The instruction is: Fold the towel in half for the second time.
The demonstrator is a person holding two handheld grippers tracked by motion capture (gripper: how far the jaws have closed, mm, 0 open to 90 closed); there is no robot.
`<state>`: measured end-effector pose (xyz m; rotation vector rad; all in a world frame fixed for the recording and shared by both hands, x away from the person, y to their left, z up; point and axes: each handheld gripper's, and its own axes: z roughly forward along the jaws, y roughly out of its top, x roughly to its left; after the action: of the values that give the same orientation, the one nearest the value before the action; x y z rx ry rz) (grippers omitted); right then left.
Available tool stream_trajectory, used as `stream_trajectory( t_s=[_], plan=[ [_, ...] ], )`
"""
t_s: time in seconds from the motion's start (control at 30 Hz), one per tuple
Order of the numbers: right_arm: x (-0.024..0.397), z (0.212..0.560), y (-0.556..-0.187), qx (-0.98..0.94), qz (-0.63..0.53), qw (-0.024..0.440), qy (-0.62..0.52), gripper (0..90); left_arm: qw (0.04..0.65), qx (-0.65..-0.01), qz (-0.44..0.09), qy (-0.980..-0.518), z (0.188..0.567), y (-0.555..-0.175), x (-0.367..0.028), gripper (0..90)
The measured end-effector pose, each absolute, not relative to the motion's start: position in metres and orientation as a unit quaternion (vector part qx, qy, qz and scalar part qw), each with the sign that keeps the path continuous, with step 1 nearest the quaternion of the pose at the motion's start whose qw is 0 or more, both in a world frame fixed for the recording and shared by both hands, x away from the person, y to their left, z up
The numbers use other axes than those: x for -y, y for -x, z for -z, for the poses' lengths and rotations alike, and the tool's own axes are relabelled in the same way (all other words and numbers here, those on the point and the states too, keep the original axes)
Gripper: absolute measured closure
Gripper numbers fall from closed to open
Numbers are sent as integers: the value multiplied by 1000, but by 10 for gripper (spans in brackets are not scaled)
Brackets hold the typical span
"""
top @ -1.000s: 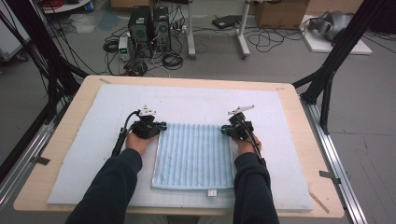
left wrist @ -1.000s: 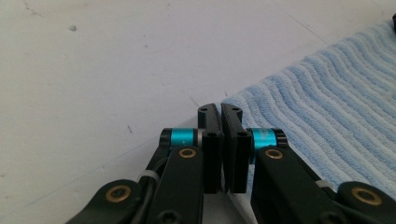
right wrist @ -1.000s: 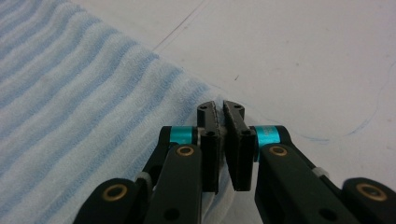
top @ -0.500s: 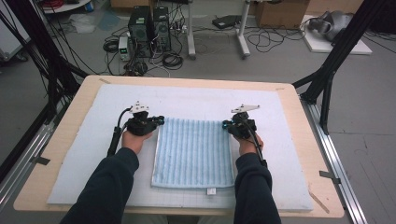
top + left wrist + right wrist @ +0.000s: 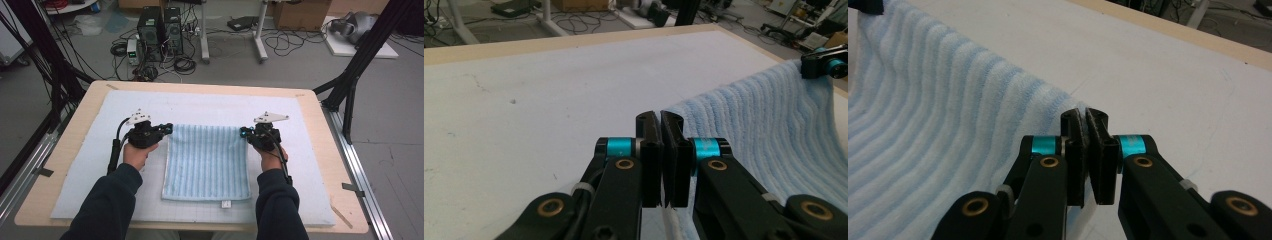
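Blue towel (image 5: pixel 207 160) is pinched at its far corners by left gripper (image 5: pixel 660 125) and right gripper (image 5: pixel 1087 122); a shallow grip could be lost if pulled.

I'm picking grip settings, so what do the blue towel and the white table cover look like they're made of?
Blue towel: likely cotton terry, soft and matte, with fuzzy ribbed stripes that sag between the grippers. White cover: probably felt or foam sheet, matte, faintly speckled.

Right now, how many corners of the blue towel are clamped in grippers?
2. The left gripper pinches the blue towel's far left corner, and the right gripper pinches its far right corner. The two near corners lie free on the white mat.
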<state>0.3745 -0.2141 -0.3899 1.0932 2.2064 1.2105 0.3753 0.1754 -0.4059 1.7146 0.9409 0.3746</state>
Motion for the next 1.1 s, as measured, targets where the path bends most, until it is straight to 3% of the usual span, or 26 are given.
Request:
stream_trajectory(
  t_s=[0.2,1.1],
  plan=[
    [217,381,-358,-782,-454,195,-380,866,559,-387,-158,-716,395,-362,-178,867],
    [223,396,-285,-788,-479,174,-347,856,573,-349,-135,-729,415,-279,-190,866]
  ],
)
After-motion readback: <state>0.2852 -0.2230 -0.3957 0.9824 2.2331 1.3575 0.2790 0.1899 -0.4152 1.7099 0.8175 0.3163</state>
